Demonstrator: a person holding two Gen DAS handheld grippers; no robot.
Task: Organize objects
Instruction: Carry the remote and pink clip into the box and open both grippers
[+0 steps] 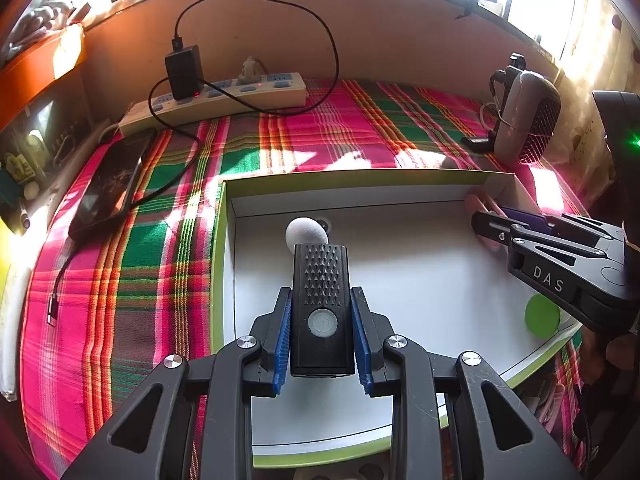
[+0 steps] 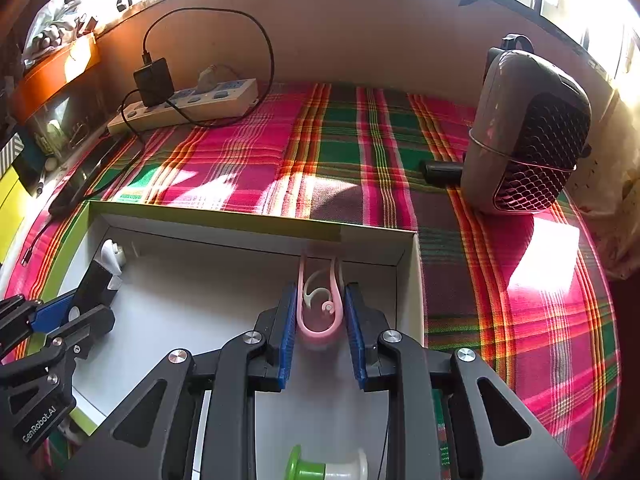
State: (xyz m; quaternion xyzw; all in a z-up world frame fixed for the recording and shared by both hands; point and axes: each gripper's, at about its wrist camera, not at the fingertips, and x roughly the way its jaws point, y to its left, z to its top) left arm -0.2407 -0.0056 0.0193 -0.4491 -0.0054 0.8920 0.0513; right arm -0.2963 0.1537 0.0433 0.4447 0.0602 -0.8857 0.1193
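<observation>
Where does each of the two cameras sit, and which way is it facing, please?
Left wrist: on the left tongs, looking forward and down into the white tray; they clamp a black flashlight; right tongs at right.
Right wrist: on the right tongs, looking down at the tray's far corner; they clamp a pink clip; left tongs at left.
Shared: tray, plaid cloth, power strip, grey speaker.

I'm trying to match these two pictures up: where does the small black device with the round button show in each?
Left wrist view: the black device sits at centre bottom, clamped between the left gripper's blue jaws, over the white tray.
Right wrist view: it shows at the far left edge, partly hidden by that gripper.
Shared landmark: the white power strip by the back wall.
</observation>
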